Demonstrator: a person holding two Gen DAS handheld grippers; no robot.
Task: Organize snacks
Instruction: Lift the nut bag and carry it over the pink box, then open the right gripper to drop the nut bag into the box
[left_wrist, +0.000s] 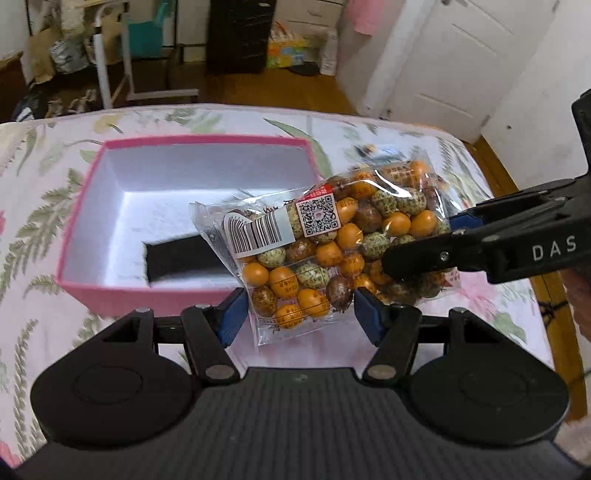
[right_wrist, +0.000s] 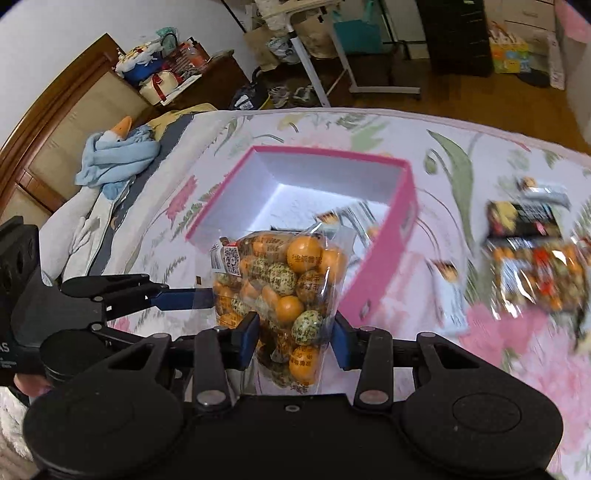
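Observation:
A clear bag of orange, brown and speckled candy balls (left_wrist: 325, 243) hangs in the air over the near right corner of an open pink box (left_wrist: 92, 177) with a white inside. Both grippers hold the bag. My left gripper (left_wrist: 299, 314) is shut on its lower edge. My right gripper (right_wrist: 295, 332) is shut on the bag (right_wrist: 288, 288) and reaches in from the right in the left wrist view (left_wrist: 424, 251). The left gripper shows at the left of the right wrist view (right_wrist: 184, 295). A flat black item (left_wrist: 177, 258) lies inside the box.
The box (right_wrist: 391, 251) stands on a bed with a floral cover (left_wrist: 37, 206). Several more snack packets (right_wrist: 535, 266) lie on the cover to the right of the box. A blue plush toy (right_wrist: 114, 155) lies at the bed's far left. The bed's edge and wooden floor lie beyond.

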